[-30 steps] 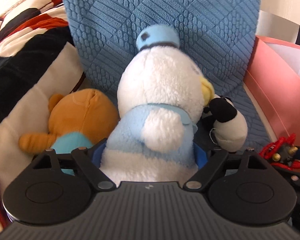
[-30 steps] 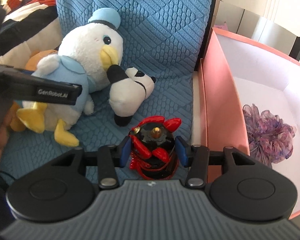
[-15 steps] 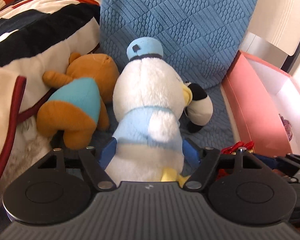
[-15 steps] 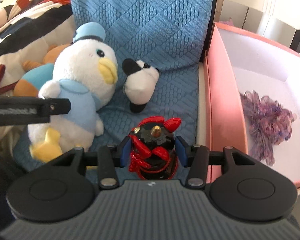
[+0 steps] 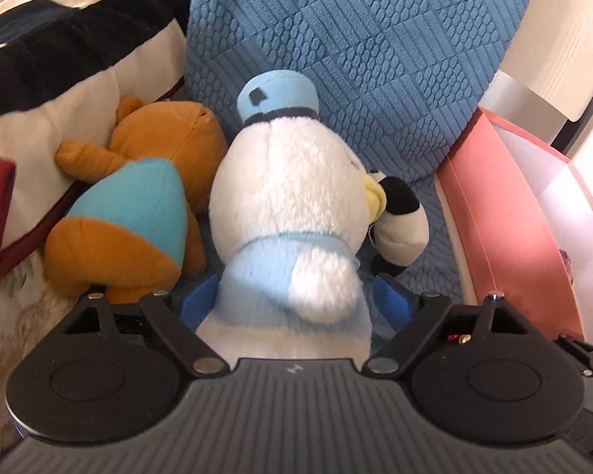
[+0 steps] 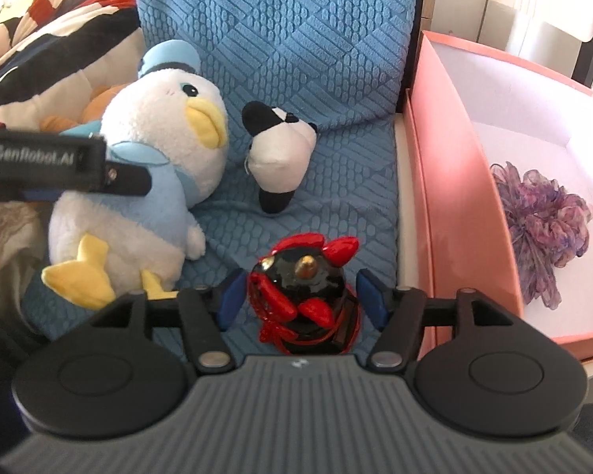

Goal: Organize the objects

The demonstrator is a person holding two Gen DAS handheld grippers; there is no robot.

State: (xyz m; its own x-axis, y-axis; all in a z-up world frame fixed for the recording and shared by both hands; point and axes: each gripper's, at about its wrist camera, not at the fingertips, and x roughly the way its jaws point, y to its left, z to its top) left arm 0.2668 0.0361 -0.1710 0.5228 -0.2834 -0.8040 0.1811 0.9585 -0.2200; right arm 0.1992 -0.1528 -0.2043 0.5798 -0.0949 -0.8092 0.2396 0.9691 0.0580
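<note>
The left hand-held gripper is reaching down around the lower body of a white plush duck with a pale blue jacket, pale blue cap and yellow bill. Its blue pads are standing on either side of the duck's body, and its jaws are opening: the right pad is showing a gap from the plush, while the left pad is sitting right at the edge of the fur, so contact there is uncertain. The duck is sitting on a blue quilted textured seat cover, with its back to this camera.

Just to the duck's left, an orange plush bear in a turquoise shirt is lying against a cream, black and red striped blanket. To the duck's right, a small black and white plush panda is touching the duck's bill in the left wrist view; in the right wrist view it is lying just beside it.

The right hand-held gripper is straddling a glossy black figurine with red claws and a gold tip, which is standing on the seat cover. Its jaws are opening too, and both blue pads are standing clear of the figurine.

Right of the seat, an open pink cardboard box with a white inside is holding a purple gauzy scrunchie.
</note>
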